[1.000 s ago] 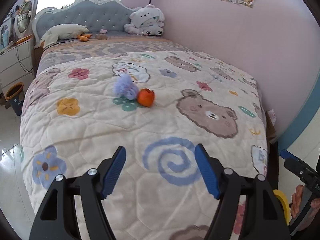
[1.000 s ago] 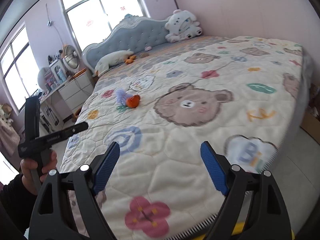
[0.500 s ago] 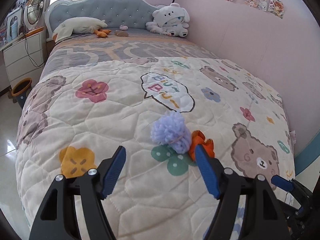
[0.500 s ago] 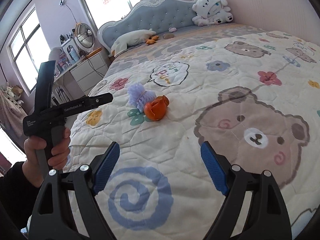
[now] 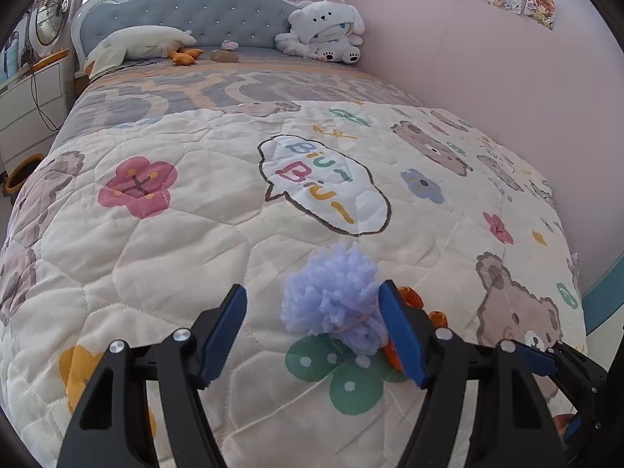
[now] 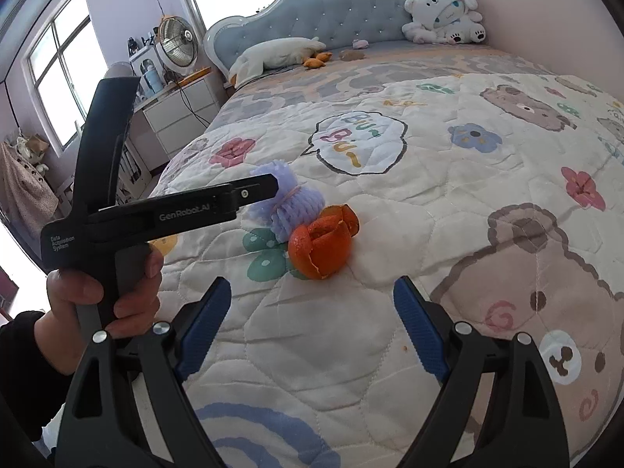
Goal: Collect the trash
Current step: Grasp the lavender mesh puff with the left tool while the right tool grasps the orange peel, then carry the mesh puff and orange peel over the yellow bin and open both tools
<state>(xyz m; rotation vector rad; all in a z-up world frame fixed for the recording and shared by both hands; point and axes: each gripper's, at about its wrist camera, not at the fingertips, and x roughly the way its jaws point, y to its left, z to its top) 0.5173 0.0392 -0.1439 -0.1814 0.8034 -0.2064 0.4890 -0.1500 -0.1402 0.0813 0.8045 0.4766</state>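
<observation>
Both grippers have closed in on the quilt (image 5: 163, 257): left gripper (image 5: 312, 331), jaws narrowing but unclenched, brackets the purple foam net (image 5: 331, 304); right gripper (image 6: 308, 323), released wide, faces orange peel (image 6: 323, 245) at twelve o'clock.

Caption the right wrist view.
Open right gripper nears orange peel beside purple puff on the quilt.

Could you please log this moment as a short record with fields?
surface: quilt on the bed
trash: purple foam net touching the orange peel
left gripper: open, jaws just closing, either side of the net, one pad at its edge
right gripper: open, nothing between its jaws, short of the peel
</observation>
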